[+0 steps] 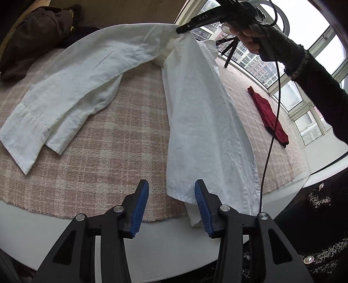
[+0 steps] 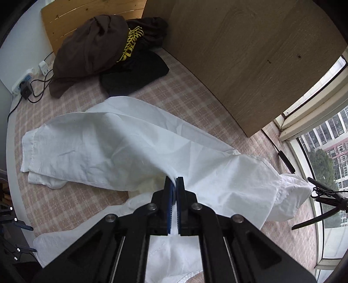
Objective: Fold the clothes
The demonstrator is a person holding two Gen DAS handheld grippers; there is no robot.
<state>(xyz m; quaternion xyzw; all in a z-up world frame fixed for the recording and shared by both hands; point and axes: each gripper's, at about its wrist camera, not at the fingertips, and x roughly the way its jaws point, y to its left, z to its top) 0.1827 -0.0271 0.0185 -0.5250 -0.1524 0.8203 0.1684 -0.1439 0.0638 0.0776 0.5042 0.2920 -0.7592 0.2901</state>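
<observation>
We saw no container anywhere on the bed; everything lay loose on the pink checked blanket. The white shirt was spread across the middle of that blanket. Our right gripper had its fingers pressed together on a bunched fold of the shirt near the shoulder, lifting that part clear of the bed. From the left wrist view the same gripper showed at the top, with the cloth hanging from its tip and the person's hand wrapped around the handle. One sleeve trailed off to the left and lay flat, its cuff near the blanket's edge.

Our left gripper hung over the near edge of the bed with its fingers apart. The shirt's bottom hem was just beside the right-hand blue pad, but nothing was clamped between the pads.

A black cable dropped from the right gripper across the shirt's right side. We counted one white shirt and one red garment lying well apart near the window. One heap of dark clothes sat by the wooden headboard, brown and black pieces together, one of them with yellow print. A power strip lay in the far left corner.
</observation>
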